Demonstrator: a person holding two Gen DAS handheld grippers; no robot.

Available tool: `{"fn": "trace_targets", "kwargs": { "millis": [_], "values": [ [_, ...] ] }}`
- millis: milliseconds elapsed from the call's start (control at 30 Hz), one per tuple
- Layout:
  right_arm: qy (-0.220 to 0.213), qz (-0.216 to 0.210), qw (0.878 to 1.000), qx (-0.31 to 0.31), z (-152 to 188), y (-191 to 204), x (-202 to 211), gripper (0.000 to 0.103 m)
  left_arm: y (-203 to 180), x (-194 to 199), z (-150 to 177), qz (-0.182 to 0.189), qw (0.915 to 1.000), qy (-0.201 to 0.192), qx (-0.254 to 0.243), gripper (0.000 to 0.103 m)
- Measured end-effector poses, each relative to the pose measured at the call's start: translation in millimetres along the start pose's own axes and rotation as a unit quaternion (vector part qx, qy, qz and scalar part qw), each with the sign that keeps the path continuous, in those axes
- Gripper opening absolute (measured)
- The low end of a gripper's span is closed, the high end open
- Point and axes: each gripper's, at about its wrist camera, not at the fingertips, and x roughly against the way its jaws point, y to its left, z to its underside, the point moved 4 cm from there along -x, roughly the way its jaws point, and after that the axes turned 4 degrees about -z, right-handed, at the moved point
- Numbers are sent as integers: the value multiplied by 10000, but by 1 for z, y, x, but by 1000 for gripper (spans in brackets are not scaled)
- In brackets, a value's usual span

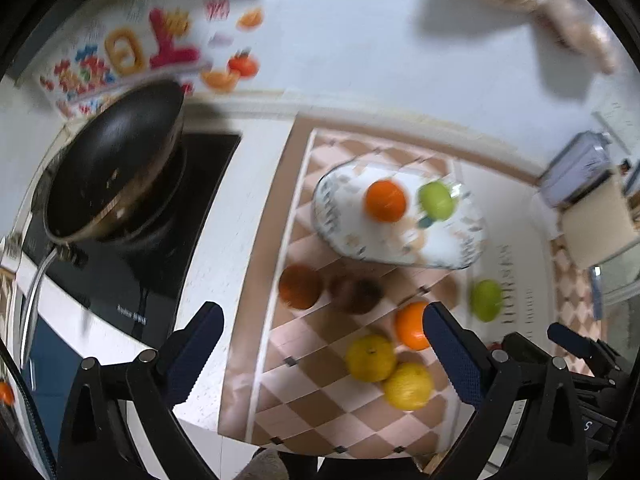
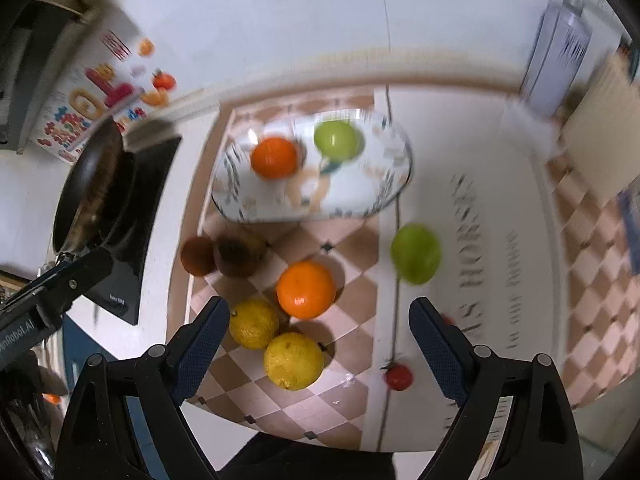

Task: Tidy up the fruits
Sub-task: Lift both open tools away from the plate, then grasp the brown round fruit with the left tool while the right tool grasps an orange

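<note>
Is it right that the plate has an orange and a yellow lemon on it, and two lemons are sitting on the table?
Not quite. The plate holds an orange and a green apple, not a lemon. The right wrist view shows this clearly. The two lemons are indeed on the table, off the plate.

Left gripper [image 1: 322, 344] spread, right gripper [image 2: 314, 338] spread

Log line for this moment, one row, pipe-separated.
plate: orange, green apple | loose: orange, apple, two lemons, two brown fruits | left claw open | right claw open
</note>
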Motion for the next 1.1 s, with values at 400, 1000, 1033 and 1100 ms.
{"fn": "trace_targets", "kwargs": {
  "millis": [400,1000,1033,1100],
  "values": [
    [1121,-450,9916,-456,4,-18,-138,78,29,-118,1,-218,9916,1255,236,102],
    [1459,-689,9865,-273,-2,10,-170,65,25,-174,8,614,9796,1880,344,52],
    [1445,-690,9867,-272,-2,12,-169,65,24,-172,8,575,9810,1831,285,52],
    [1424,-579,9879,-216,-1,12,-167,65,23,-169,11,488,9824,1792,216,51]
  ]
}}
